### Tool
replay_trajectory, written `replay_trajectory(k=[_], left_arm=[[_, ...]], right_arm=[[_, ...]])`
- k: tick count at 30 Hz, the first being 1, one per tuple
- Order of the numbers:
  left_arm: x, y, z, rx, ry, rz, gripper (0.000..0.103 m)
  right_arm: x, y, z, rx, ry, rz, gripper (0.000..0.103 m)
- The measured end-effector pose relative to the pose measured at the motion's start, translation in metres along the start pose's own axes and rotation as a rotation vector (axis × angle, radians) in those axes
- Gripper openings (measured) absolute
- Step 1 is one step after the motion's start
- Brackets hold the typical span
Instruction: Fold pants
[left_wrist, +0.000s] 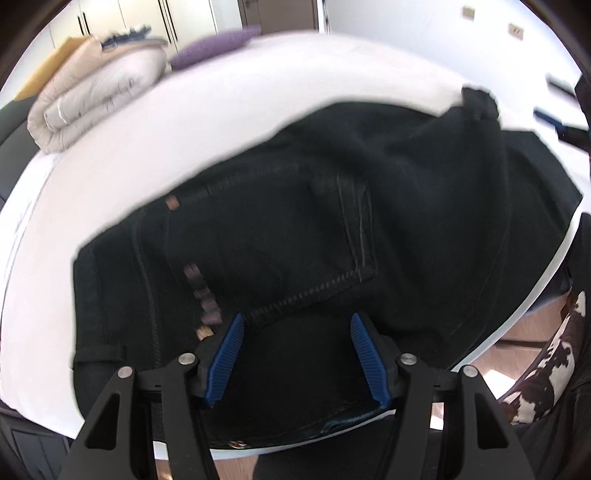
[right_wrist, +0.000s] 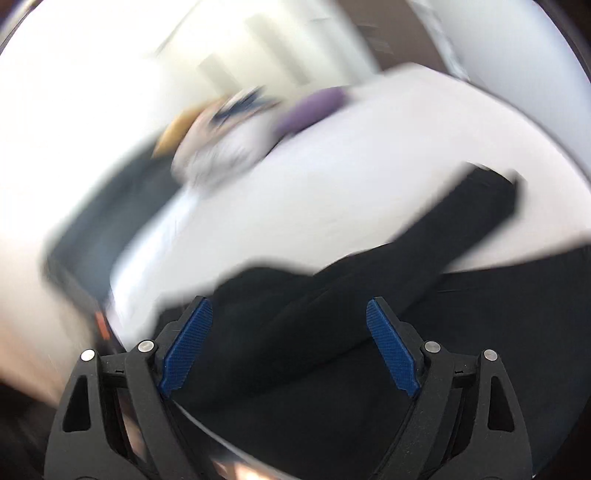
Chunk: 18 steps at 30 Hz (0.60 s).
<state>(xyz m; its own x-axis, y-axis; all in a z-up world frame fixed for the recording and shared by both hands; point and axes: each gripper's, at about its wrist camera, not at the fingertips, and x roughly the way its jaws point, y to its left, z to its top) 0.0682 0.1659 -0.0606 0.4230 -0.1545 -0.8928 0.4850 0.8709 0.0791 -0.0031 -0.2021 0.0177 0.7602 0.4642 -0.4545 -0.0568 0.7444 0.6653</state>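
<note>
Lying spread across the near half of the round white worktop (left_wrist: 258, 96), the black pants (left_wrist: 332, 221) show their seat side up: a back pocket (left_wrist: 332, 236) with pale stitching sits in the middle, the waistband runs toward the left with a small tan patch (left_wrist: 171, 202) on it, and a leg trails away to the far right. The near edge of the cloth hangs a little over the worktop's rim.

The left gripper (left_wrist: 297, 332) hovers over the seat just below that pocket, jaws partly apart with nothing between its blue pads (left_wrist: 227, 358). The right gripper (right_wrist: 289, 317), in a badly smeared view, has its jaws spread wide and empty above a dark fold of leg.

This looks like denim or a heavy twill: soft enough to drape and crease, but thick, with some weight, and not slippery. I would expect it to hold a fold once laid down, and to drag on the worktop rather than slide. Seams, waistband and hems are the stiffest and safest places to pinch; a grab in the flat middle would likely lift only the top layer. A sensible hold seems to be the waistband corner for one gripper and the leg's hem or side seam for the other.

A folded pale quilt (left_wrist: 92, 96) and something purple (left_wrist: 218, 46) sit at the far side, well apart.
</note>
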Motion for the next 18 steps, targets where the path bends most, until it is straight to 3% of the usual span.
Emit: replay_trajectory(k=[1,3,6,12,18], left_arm=[[0.003,0.004,-0.001,-0.013,0.005,-0.006,0.065],[0.004,0.009,-0.001,-0.059,0.000,-0.030,0.065],[0.005,0.006,0.001,-0.052,0.013,-0.013,0.066],[0.008,0.002,0.011,-0.056,0.031,-0.013,0.066],[0.011,0.000,0.014,-0.057,0.035,-0.013,0.066]], right_arm=[[-0.006,-0.026,0.013,0.108,-0.041,0.008,0.084],[-0.011,-0.076,0.035,0.276,-0.090,-0.010,0.069],[-0.003,-0.123,0.048,0.432,-0.084,-0.020,0.051],[0.029,-0.159,0.056,0.542,-0.072,0.029,0.049],[0.065,-0.174,0.075,0.547,-0.046,-0.003,0.049]])
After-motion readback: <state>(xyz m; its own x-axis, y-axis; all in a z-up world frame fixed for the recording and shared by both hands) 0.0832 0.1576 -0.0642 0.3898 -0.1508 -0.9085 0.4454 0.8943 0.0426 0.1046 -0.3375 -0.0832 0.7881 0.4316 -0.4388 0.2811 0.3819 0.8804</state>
